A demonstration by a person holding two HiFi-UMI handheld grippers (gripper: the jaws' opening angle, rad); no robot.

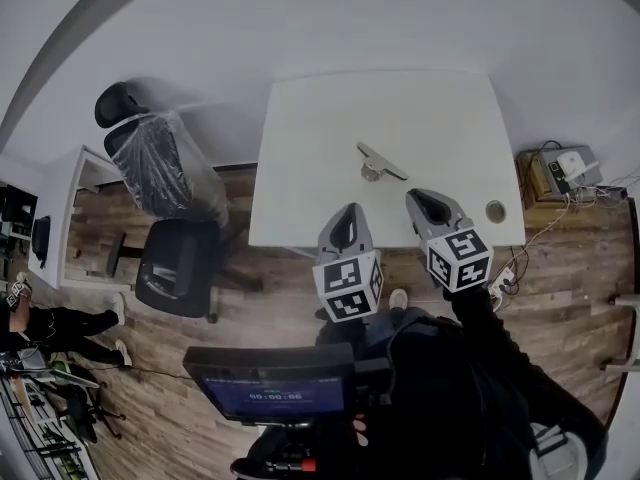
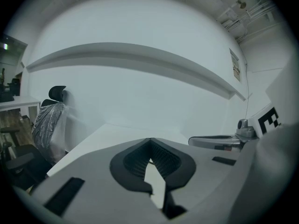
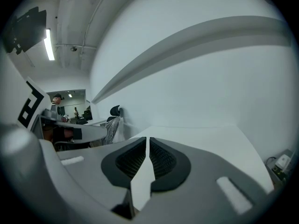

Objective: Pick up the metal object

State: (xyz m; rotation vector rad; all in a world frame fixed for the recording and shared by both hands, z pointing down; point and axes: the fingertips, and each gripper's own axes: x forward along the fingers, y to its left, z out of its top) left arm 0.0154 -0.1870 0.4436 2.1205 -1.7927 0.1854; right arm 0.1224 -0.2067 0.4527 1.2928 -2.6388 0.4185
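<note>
White wall runs behind everything, and wood-plank floor [image 1: 200, 368] spreads below it. Farthest left stands a small white side desk [image 1: 75, 183], with a seated person's dark-clad legs [image 1: 60, 323] near its lower end. Just right of that is one office chair [image 1: 165, 268] with a black seat and headrest, its back wrapped in crinkled clear plastic; it sits off the main table's left edge, well apart from both tools. Next comes the one large white table [image 1: 300, 168], smooth, matte and rectangular. On it, right of centre, lies the single metal object [image 1: 380, 161], a slim silvery bar set aslant over a rounded stub. Nothing lies between it and the grippers, which hang over the near edge. Two grey grippers are in view, each with ribbed black pads and a black-and-white marker cube. The left gripper [image 1: 350, 213] has its jaws drawn together at the tips with nothing between them; in its own view the object [image 2: 219, 140] lies ahead to the right. The right gripper [image 1: 418, 200] is likewise closed and empty. Further right, a small round grommet [image 1: 495, 210] sits in the tabletop. Beyond the right edge, a box of devices [image 1: 560, 173] trails tangled cables.
</note>
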